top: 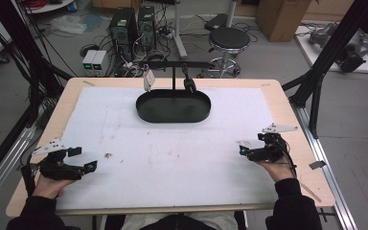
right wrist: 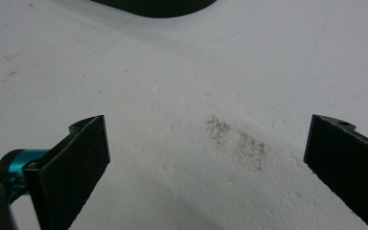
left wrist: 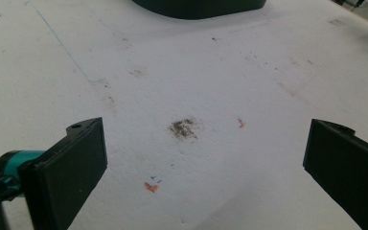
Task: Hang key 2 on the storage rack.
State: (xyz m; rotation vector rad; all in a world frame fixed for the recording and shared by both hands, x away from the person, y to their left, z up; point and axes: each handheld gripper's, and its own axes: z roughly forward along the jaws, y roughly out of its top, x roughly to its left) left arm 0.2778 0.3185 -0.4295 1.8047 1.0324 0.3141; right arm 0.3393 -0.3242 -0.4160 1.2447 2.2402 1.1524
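White table cover (top: 172,148), black oval tray (top: 173,106) far side, left gripper (top: 87,159) and right gripper (top: 247,146) fingers spread, empty

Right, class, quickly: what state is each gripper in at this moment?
Left gripper: open, holding nothing, over the white sheet.
Right gripper: open, holding nothing.

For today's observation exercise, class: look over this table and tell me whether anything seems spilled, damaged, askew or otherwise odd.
Nothing is spilled or knocked over. The black tray sits flat at the far middle of the white mat. The only blemishes are on the mat: a dark smudge with small orange marks by the left gripper, and a grey speckled smear before the right gripper. Both grippers are open.
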